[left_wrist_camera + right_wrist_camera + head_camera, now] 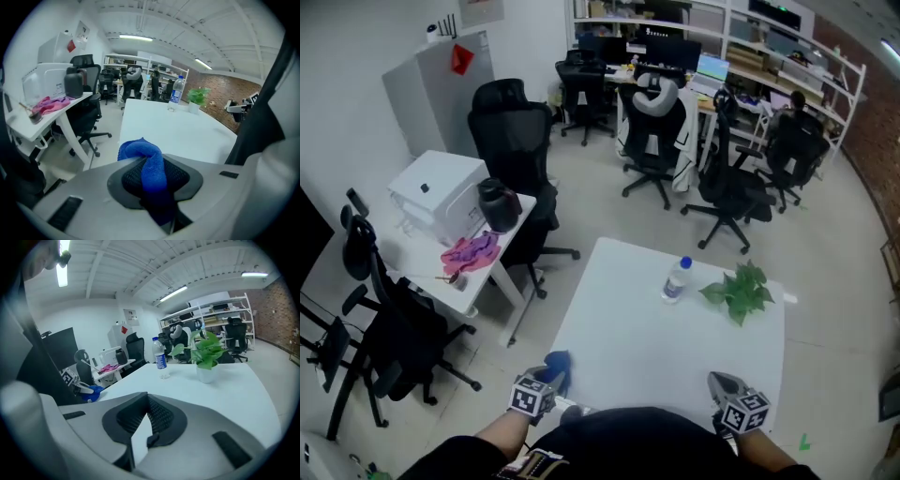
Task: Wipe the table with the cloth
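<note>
A blue cloth (152, 176) is bunched between the jaws of my left gripper (149, 161), which is shut on it. In the head view that gripper (546, 380) hangs at the near left corner of the white table (628, 347), with the cloth (558, 362) at its tip. My right gripper (724, 386) is over the near right edge of the table. Its jaws (147, 399) meet at the tips with nothing between them. From the right gripper view the cloth (93, 392) shows at the left.
A clear water bottle (676, 279) and a small potted plant (739, 291) stand on the far part of the table. A white side desk (431, 272) with a pink cloth (471, 251) stands to the left. Black office chairs (520, 159) surround the table.
</note>
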Motion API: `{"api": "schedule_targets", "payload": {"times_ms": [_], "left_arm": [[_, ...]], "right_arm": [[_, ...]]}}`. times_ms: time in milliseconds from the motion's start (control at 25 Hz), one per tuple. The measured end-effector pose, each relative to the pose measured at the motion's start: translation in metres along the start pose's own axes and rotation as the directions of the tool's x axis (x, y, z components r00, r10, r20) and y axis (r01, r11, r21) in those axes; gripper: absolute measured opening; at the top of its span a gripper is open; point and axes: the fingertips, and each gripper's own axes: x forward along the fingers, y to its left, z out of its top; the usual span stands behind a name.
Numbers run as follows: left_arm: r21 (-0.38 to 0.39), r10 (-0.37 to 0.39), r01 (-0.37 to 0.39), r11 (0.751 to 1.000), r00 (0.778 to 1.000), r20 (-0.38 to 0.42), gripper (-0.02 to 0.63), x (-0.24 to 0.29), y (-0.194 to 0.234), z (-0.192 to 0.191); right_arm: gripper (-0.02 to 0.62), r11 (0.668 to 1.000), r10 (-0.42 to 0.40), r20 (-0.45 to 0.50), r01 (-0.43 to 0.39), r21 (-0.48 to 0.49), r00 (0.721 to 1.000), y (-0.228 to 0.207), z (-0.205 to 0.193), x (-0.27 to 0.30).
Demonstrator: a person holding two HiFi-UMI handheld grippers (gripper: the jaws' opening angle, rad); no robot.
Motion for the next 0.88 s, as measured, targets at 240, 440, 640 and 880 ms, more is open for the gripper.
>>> {"api": "schedule_targets", "payload": {"times_ms": [240, 440, 640, 880], "left_arm": [[-0.007, 0.015, -0.016, 1.0, 0.999, -0.049, 0.081, 0.014, 0.017, -0.02], [0.025, -0.011, 0.014, 1.0, 0.995, -0.104, 0.084, 0.027, 0.016, -0.033], [0.021, -0.059, 0.061, 0.998, 0.994, -0.097, 0.18, 0.022, 0.015, -0.023], [0.052, -0.095, 0.09, 0.995, 0.992, 0.087, 0.324, -0.001, 0.0, 0.055]], "right_arm": [[0.011, 0.996, 0.062, -0.055, -0.066, -0.065, 0.997, 0.024, 0.007, 0.038], [0.012, 0.991, 0.095, -0.059, -0.1, -0.093, 0.994, 0.044, 0.019, 0.052], [0.012, 0.994, 0.074, -0.036, -0.076, -0.08, 0.997, 0.04, 0.023, 0.043], [0.012, 1.0, 0.009, 0.026, -0.009, -0.02, 1.0, 0.007, 0.028, 0.015]]}}
